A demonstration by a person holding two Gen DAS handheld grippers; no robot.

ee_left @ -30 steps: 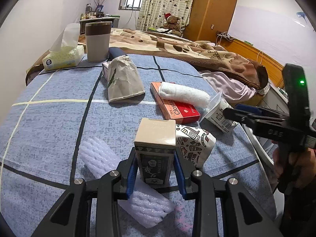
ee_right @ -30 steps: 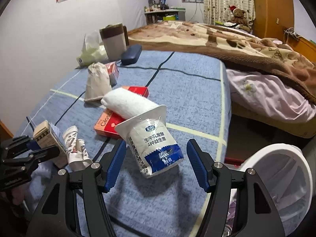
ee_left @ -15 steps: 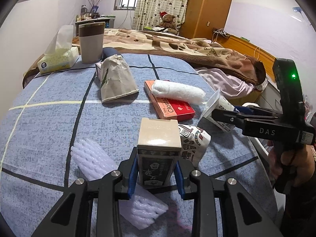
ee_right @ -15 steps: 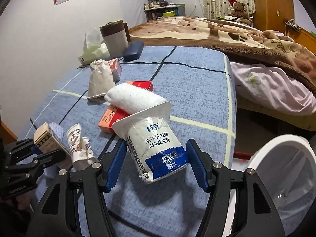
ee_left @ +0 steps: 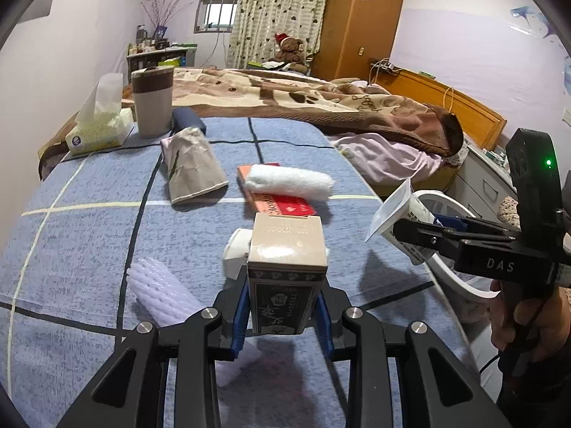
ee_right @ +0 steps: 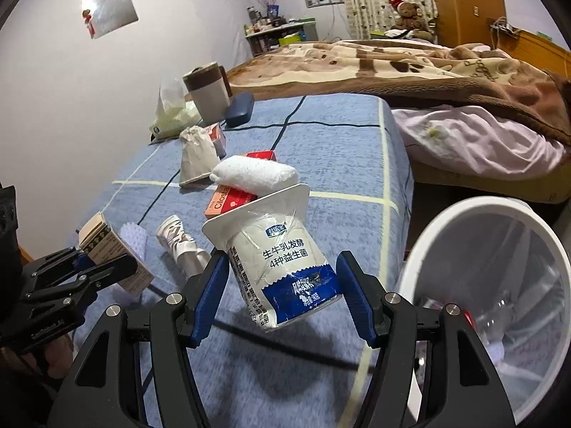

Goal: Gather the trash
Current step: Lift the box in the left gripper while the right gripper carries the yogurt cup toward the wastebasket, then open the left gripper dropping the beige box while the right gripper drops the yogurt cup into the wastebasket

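Blue-padded right hand-held gripper point(ee_right: 282, 296) clamps yogurt cup point(ee_right: 282, 267) beside bin rim point(ee_right: 421, 249); left point(ee_left: 282, 315) grips carton point(ee_left: 285, 278).

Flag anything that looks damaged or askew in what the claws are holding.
The yogurt cup in the right claw sits tilted, its label crumpled and torn. The small box in the left claw stands upright, intact.

Daylight is coming through a barred window point(ee_left: 217, 14) beside the patterned curtain point(ee_left: 278, 10), left of which a cluttered desk point(ee_left: 160, 55) is standing against the pale wall point(ee_right: 71, 82), while right of it a wooden wardrobe point(ee_left: 360, 21) is rising behind the bed's headboard point(ee_left: 439, 96).
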